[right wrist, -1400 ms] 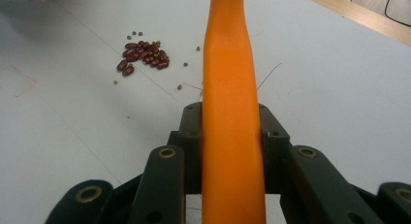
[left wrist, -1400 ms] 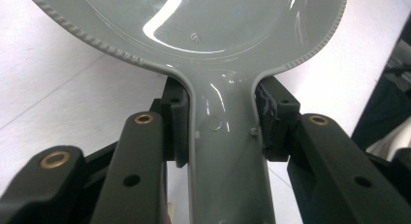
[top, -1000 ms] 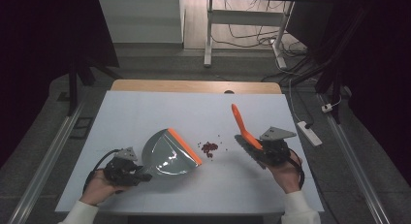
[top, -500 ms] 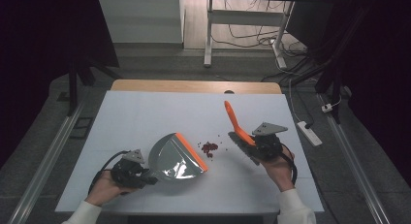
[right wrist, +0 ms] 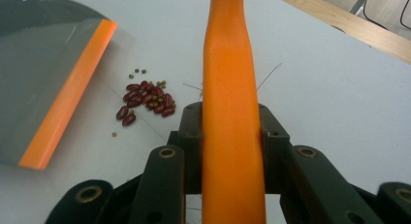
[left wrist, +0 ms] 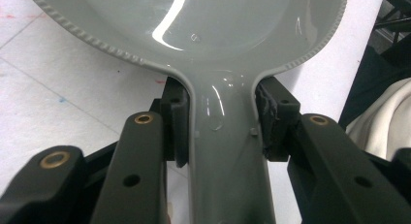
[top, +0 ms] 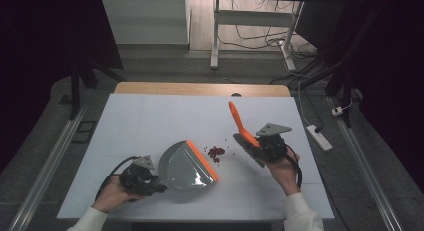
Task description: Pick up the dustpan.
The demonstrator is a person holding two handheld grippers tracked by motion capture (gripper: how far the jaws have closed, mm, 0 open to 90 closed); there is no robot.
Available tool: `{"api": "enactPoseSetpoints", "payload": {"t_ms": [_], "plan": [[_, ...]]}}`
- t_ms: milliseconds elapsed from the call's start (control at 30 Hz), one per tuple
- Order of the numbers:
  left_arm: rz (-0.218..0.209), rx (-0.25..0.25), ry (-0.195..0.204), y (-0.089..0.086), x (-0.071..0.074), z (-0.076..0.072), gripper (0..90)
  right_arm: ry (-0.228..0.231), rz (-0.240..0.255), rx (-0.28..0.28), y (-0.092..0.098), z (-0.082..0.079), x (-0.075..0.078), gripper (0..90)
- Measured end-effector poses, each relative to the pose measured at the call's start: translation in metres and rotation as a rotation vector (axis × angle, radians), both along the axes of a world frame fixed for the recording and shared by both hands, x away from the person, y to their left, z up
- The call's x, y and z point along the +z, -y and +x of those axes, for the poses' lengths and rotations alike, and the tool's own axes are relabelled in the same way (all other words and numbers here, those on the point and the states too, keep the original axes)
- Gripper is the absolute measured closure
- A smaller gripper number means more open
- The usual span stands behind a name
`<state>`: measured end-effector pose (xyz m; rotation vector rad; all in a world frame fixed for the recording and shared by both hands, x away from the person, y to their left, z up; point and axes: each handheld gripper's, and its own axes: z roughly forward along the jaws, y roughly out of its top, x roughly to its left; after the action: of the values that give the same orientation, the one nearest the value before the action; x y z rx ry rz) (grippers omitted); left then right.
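Dustpan and brush, beans between them on the white surface [top: 150,116].

I have the left gripper [top: 137,178] clamped on the grey dustpan [top: 187,166] handle, near left; the right gripper [top: 270,143] grips the orange brush [top: 240,123], right of the red beans [top: 216,152].

Left gripper [top: 150,177] low at near-left, jaws clamped, right gripper [top: 265,143] raised at right, jaws clamped, forearms apart.
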<state>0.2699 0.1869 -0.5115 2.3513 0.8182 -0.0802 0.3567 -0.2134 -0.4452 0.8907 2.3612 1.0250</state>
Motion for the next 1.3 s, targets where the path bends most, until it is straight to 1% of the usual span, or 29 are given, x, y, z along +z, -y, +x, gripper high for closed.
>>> {"api": "enactPoseSetpoints", "payload": {"t_ms": [67,267,367,500,667,733,867,933,1033,1133,1300], "plan": [[-0.002,-0.002,-0.003,0.002,-0.001,0.001,61.6,0.003,-0.005,0.007,-0.006,0.005,0.0,69.8],[-0.008,-0.005,-0.013,0.003,0.0,0.003,61.6,-0.003,-0.026,0.01,-0.016,0.012,-0.003,69.8],[-0.002,-0.013,-0.014,0.004,0.002,0.006,61.6,-0.01,-0.027,0.009,-0.021,0.017,-0.006,69.8],[0.004,-0.013,-0.027,0.004,0.003,0.011,61.6,-0.021,-0.058,0.001,-0.028,0.025,-0.011,69.8],[0.016,-0.006,-0.042,0.004,0.003,0.013,61.6,-0.03,-0.07,-0.007,-0.031,0.031,-0.014,69.8],[0.02,-0.005,-0.048,0.005,0.002,0.013,61.6,-0.035,-0.067,-0.013,-0.033,0.035,-0.016,69.8],[0.026,-0.012,-0.065,0.007,0.001,0.015,61.6,-0.042,-0.066,-0.023,-0.035,0.041,-0.02,69.8],[0.03,-0.012,-0.072,0.009,0.0,0.017,61.6,-0.046,-0.073,-0.023,-0.036,0.045,-0.021,69.8],[0.03,-0.016,-0.076,0.009,-0.001,0.018,61.6,-0.053,-0.077,-0.033,-0.038,0.049,-0.023,69.8],[0.032,-0.02,-0.079,0.01,-0.001,0.018,61.6,-0.051,-0.081,-0.036,-0.039,0.052,-0.024,69.8],[0.033,-0.016,-0.082,0.011,-0.002,0.018,61.6,-0.054,-0.089,-0.04,-0.042,0.056,-0.026,69.8]]}}
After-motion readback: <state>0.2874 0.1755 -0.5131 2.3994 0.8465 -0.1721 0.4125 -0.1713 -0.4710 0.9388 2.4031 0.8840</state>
